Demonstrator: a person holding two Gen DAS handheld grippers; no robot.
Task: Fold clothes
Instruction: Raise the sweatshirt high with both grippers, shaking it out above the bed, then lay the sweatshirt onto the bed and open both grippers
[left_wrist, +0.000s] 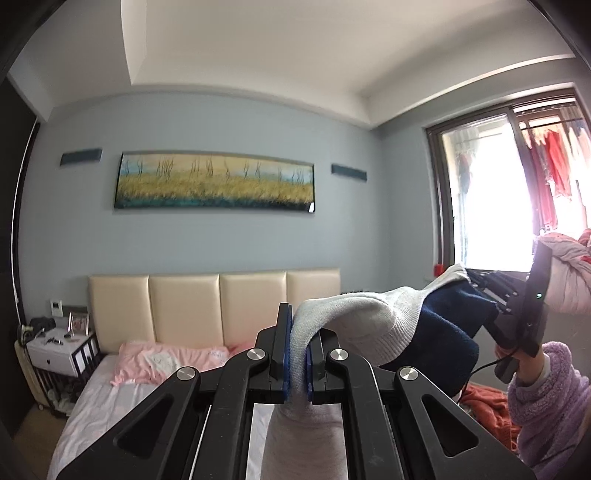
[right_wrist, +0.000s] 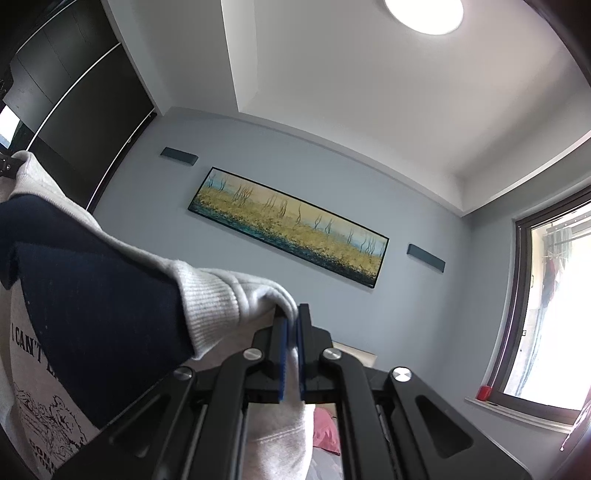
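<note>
A grey sweatshirt (left_wrist: 369, 325) with a navy blue part (left_wrist: 450, 332) hangs in the air, stretched between both grippers. My left gripper (left_wrist: 297, 332) is shut on a fold of its grey fabric. In the left wrist view the right gripper (left_wrist: 480, 284) grips the far end of the garment, held by a hand in a fuzzy purple sleeve (left_wrist: 546, 391). In the right wrist view my right gripper (right_wrist: 293, 321) is shut on the grey ribbed edge of the sweatshirt (right_wrist: 221, 302). The navy part (right_wrist: 92, 288) and a black printed front (right_wrist: 29, 369) hang to its left.
Below lies a bed (left_wrist: 96, 398) with a pink pillow (left_wrist: 166, 362) and a cream headboard (left_wrist: 214, 306). A white nightstand (left_wrist: 59, 350) stands at the left, an orange cloth (left_wrist: 487, 406) lies at the right. A window (left_wrist: 491, 192) and a dark wardrobe (right_wrist: 74, 92) flank the room.
</note>
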